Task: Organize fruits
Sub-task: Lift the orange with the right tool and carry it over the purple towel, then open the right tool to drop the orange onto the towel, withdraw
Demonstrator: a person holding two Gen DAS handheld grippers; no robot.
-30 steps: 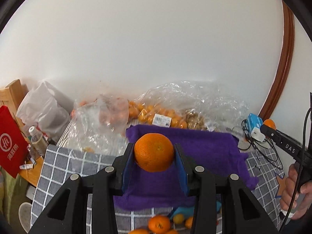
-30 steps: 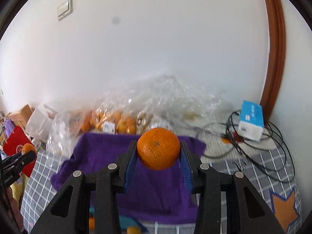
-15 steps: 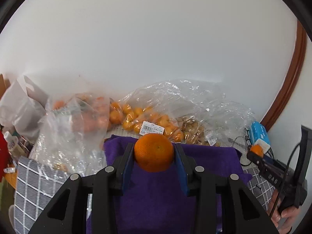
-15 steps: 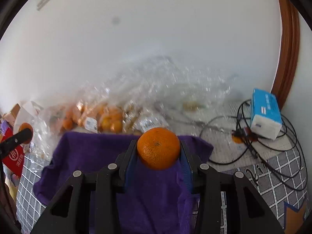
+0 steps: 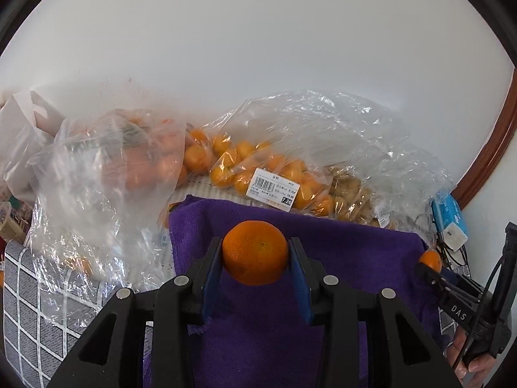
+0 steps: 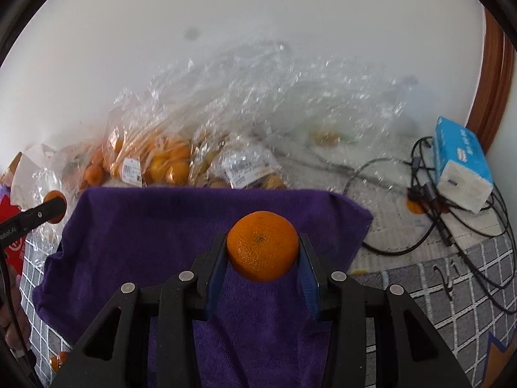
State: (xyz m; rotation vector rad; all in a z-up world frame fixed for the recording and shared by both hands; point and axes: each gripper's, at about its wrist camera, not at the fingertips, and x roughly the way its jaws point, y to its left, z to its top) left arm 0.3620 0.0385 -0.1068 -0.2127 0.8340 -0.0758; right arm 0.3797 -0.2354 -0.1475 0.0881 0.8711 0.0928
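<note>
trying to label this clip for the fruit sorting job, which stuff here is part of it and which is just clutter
Part of the job:
- round orange clamped in the left tongs
- round orange clamped in the right tongs
- purple towel spread beneath both
- clear plastic bags of small oranges

Just lying about:
- blue tissue pack
- black cables
- grey checked tablecloth

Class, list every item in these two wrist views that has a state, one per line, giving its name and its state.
Left hand-held gripper: shut on an orange.
Right hand-held gripper: shut on a second orange.
Round orange in left gripper: held above the cloth.
Round orange in right gripper: held above the cloth.
Purple terry cloth: spread out.
Clear plastic bag of small oranges: lying behind the cloth.
</note>
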